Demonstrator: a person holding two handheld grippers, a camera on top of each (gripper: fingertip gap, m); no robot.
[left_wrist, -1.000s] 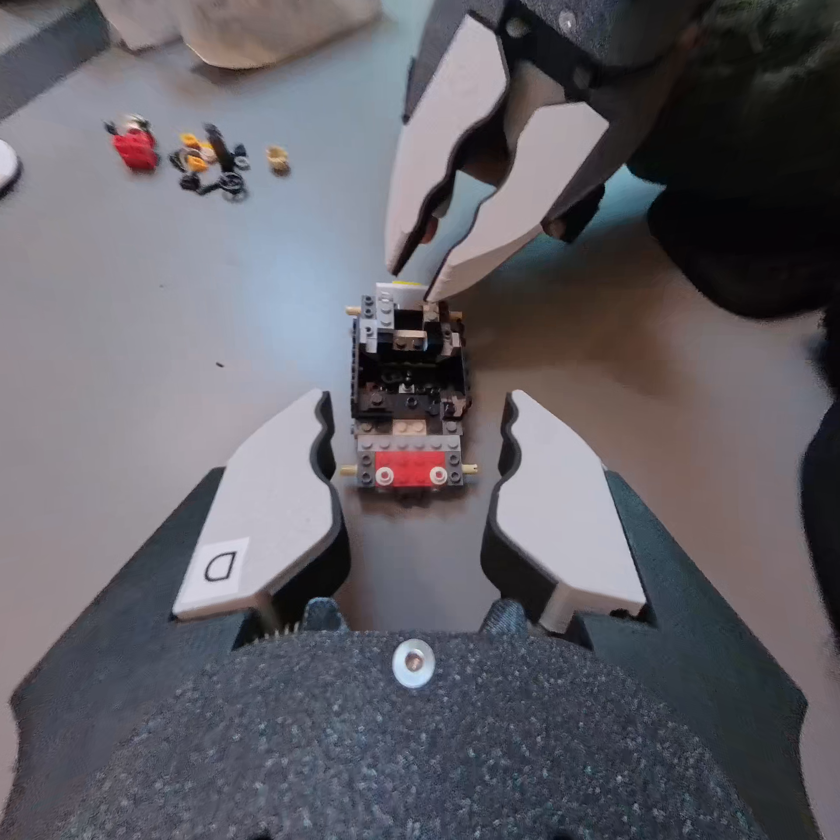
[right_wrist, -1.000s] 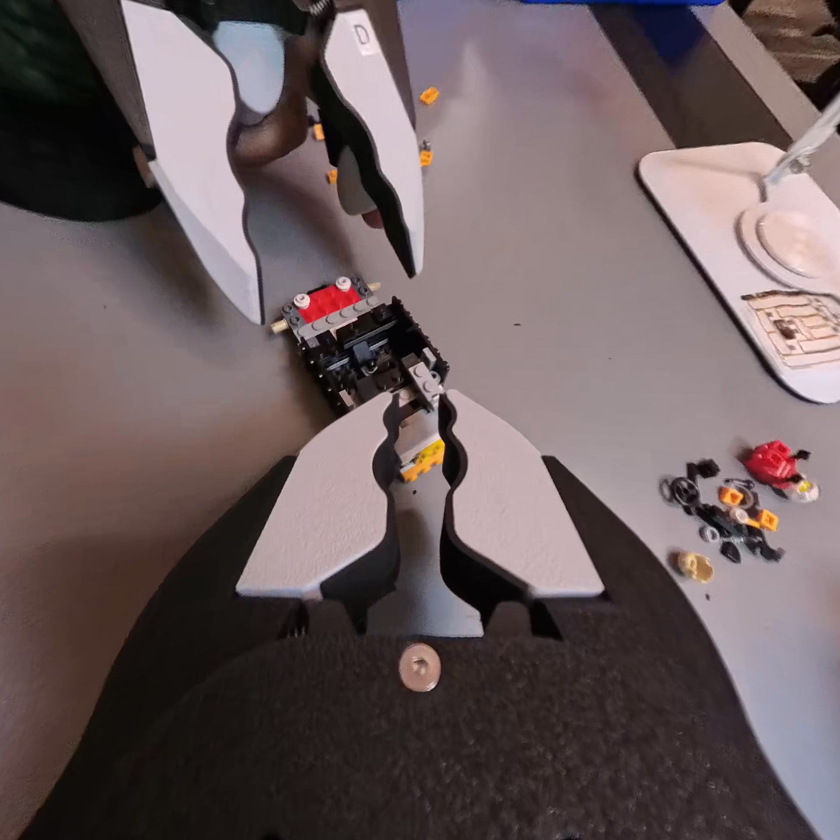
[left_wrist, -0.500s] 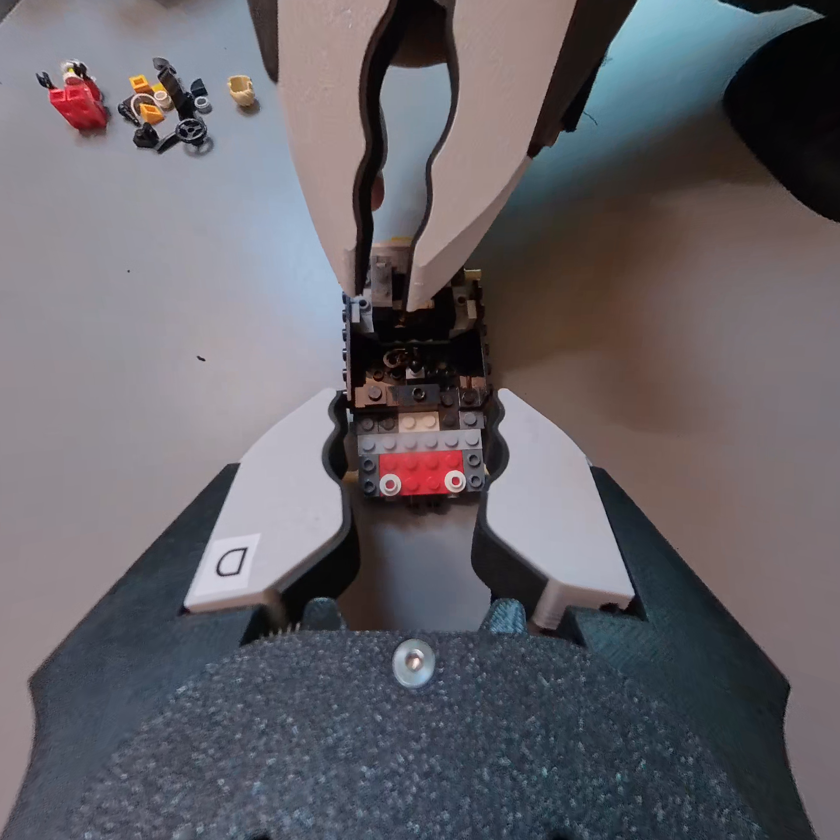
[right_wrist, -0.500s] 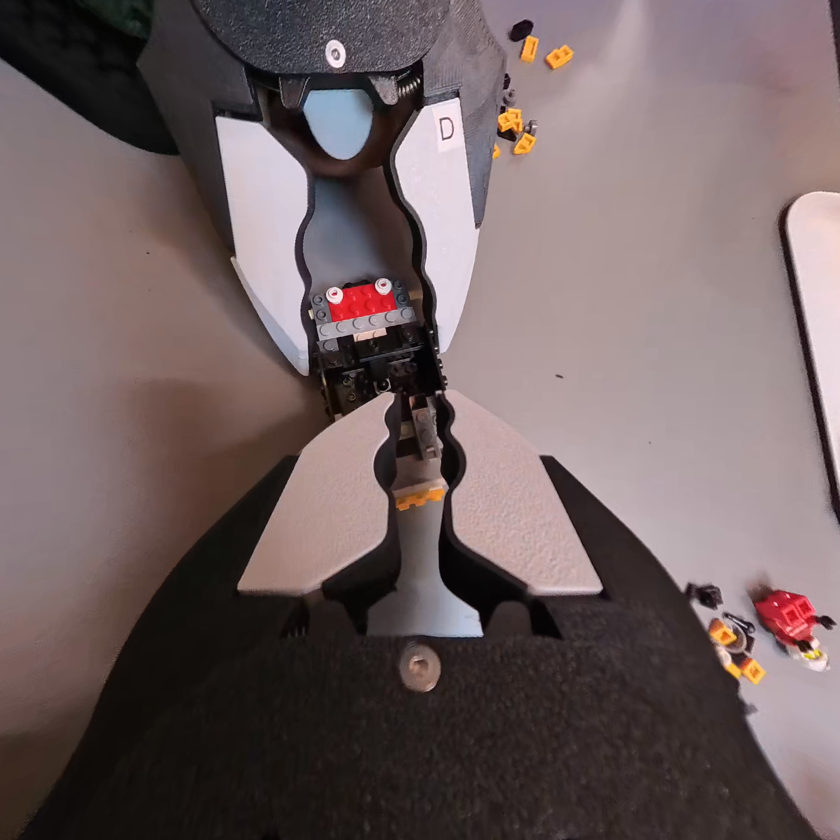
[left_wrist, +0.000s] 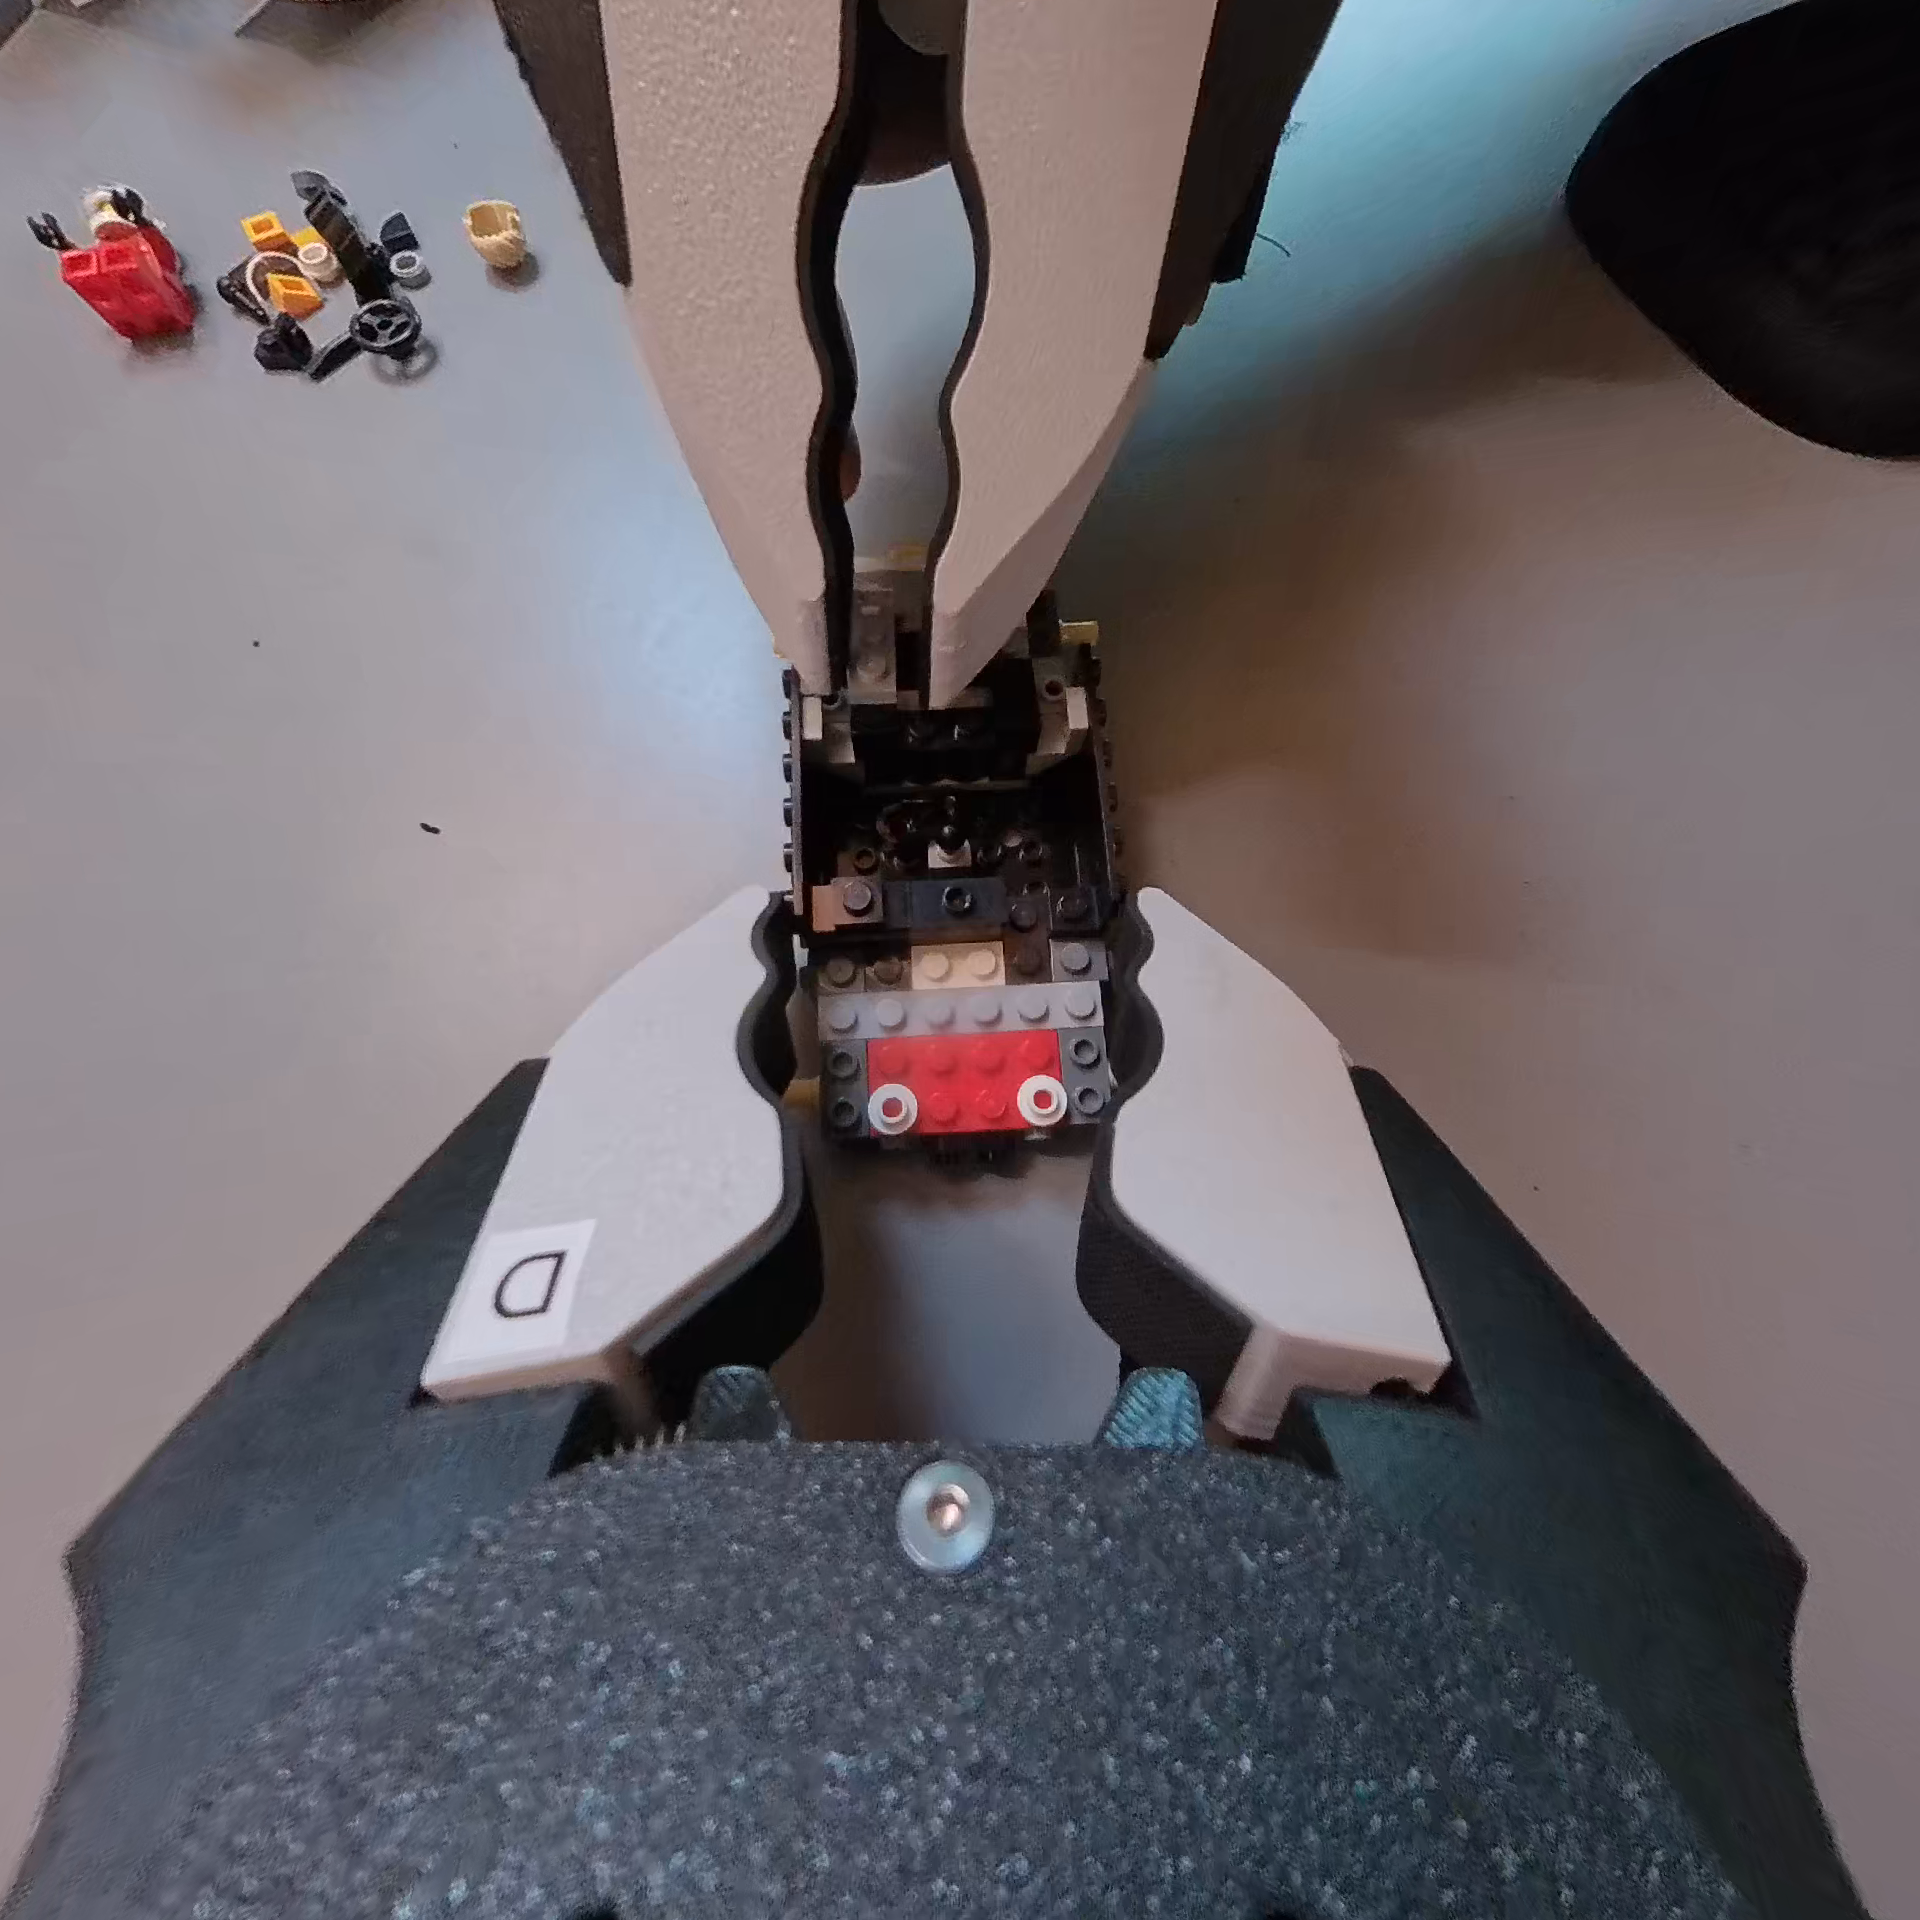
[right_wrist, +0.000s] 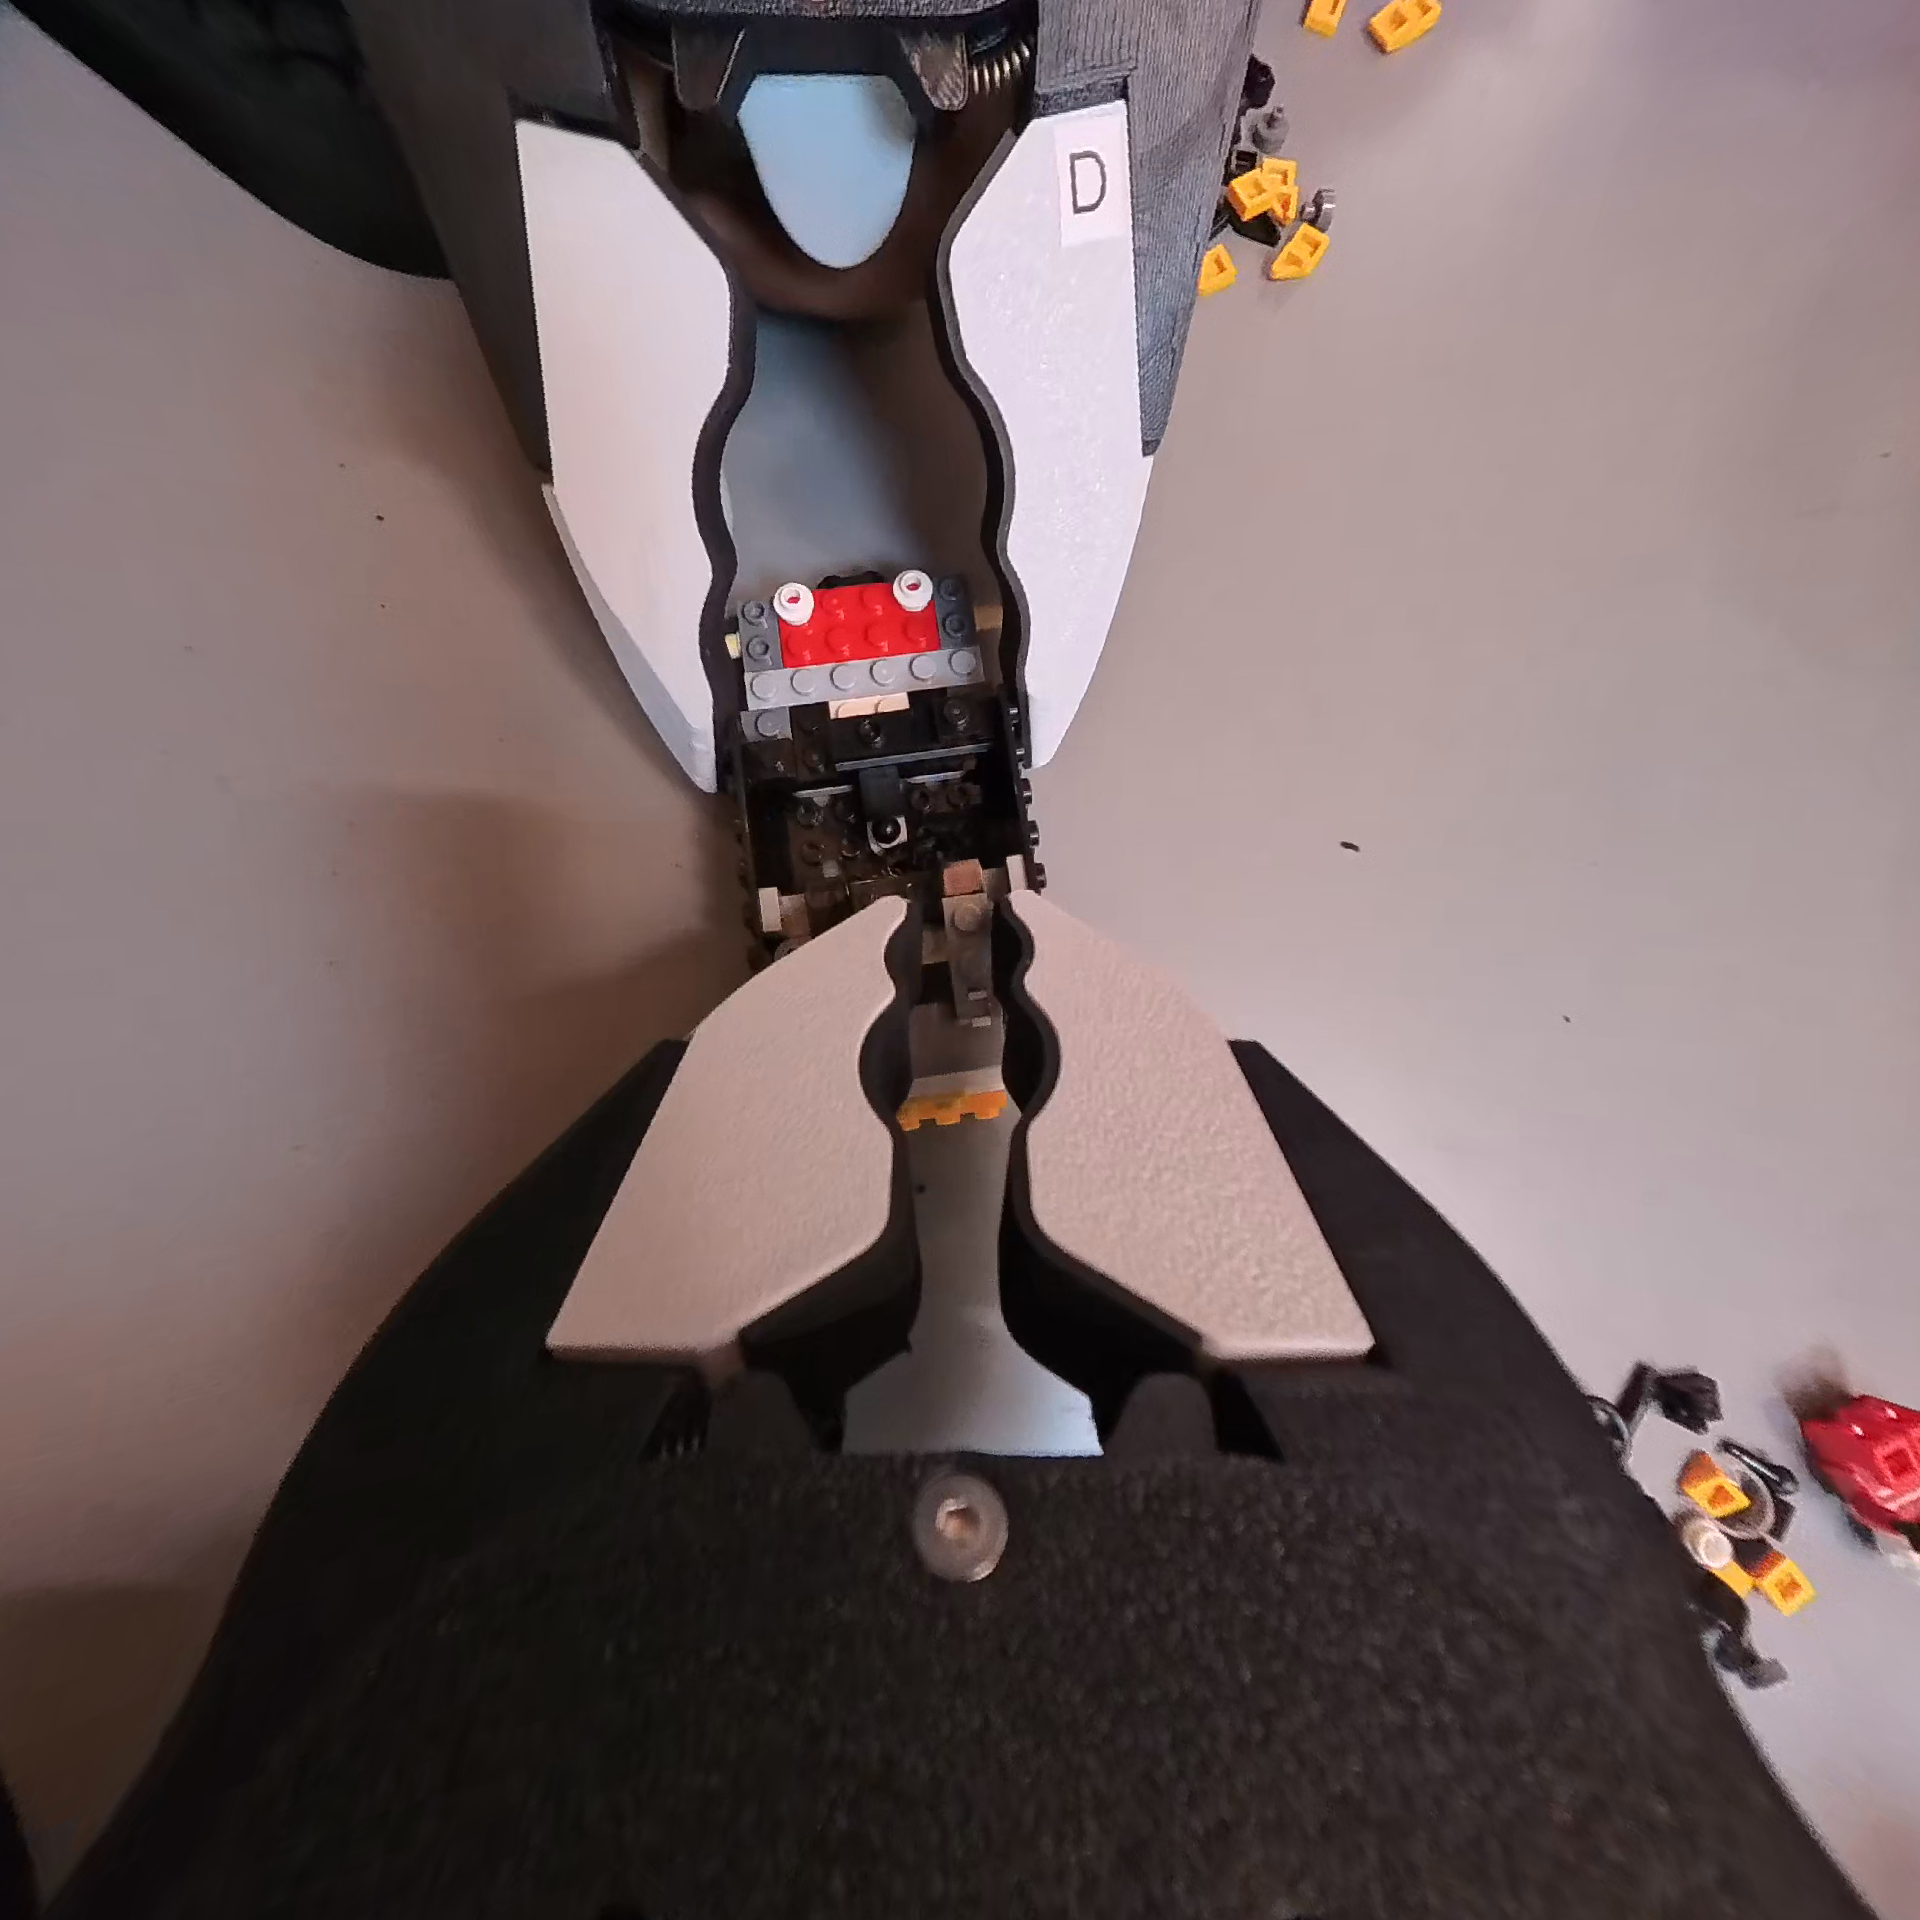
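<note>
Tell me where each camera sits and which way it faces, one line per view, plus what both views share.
Left wrist view: sits on the left gripper, looks forward and down at the table; its own fingers clamp the brick model at its red end.
Right wrist view: sits on the right gripper, faces the opposite way; its fingers pinch a narrow grey part at the model's other end.
Shared: the model, both grippers, and the loose pieces.
</note>
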